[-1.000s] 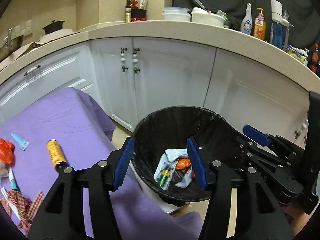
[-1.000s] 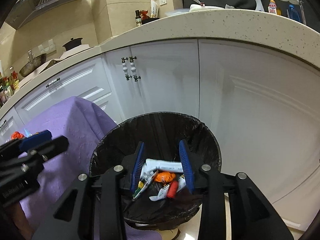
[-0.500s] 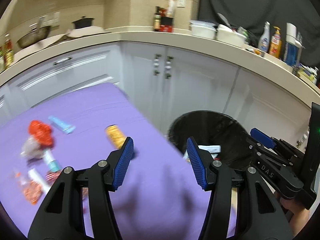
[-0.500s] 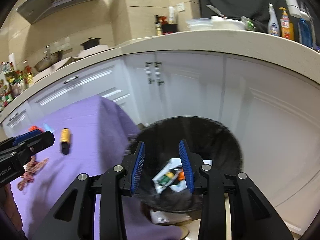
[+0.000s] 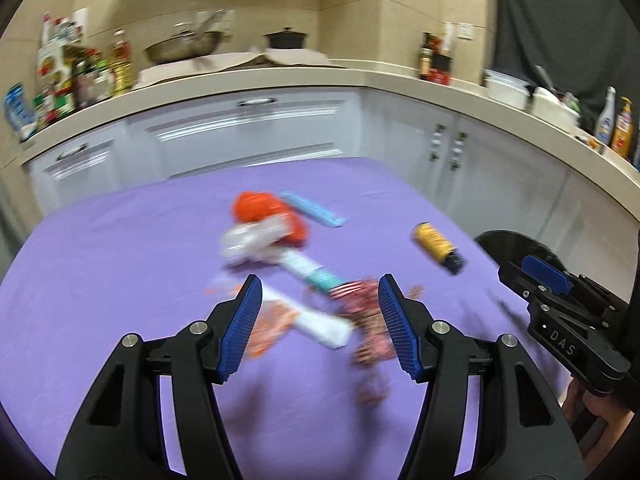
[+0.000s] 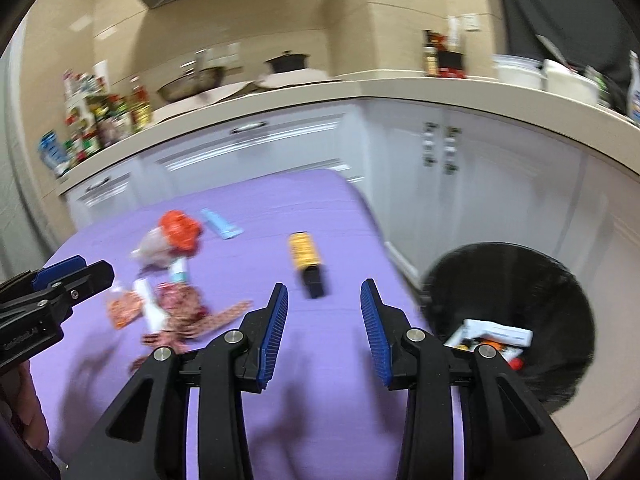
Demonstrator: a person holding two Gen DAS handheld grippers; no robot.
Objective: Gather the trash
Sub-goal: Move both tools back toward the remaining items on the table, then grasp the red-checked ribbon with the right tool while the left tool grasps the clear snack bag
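- Over the purple worktop [image 5: 100, 280], in the left wrist view, the left hand-held gripper [image 5: 320, 324] is hanging released, its jaws opening with nothing between them.
- Beyond its blue pads [image 5: 242, 322], blurred trash is lying in a loose heap: an orange wrapper [image 5: 264, 210], a white tube [image 5: 316, 320], a teal tube [image 5: 314, 274] and a red patterned wrapper [image 5: 368, 312].
- Off to the right, a yellow bottle [image 5: 436, 246] is lying on its side, apart from the heap.
- At the far right, the right hand-held gripper [image 5: 560, 312] is showing, with the black bin [image 5: 504, 240] behind it.
- Across the right wrist view, the right hand-held gripper [image 6: 324, 330] is standing released and empty over the worktop [image 6: 340, 400].
- Just beyond its jaws, the yellow bottle [image 6: 304, 254] is lying.
- Beside the worktop, at right, the bin [image 6: 560, 292] is holding collected trash [image 6: 496, 336].
- At left, the left hand-held gripper [image 6: 60, 284] is reaching near the heap [image 6: 176, 300].
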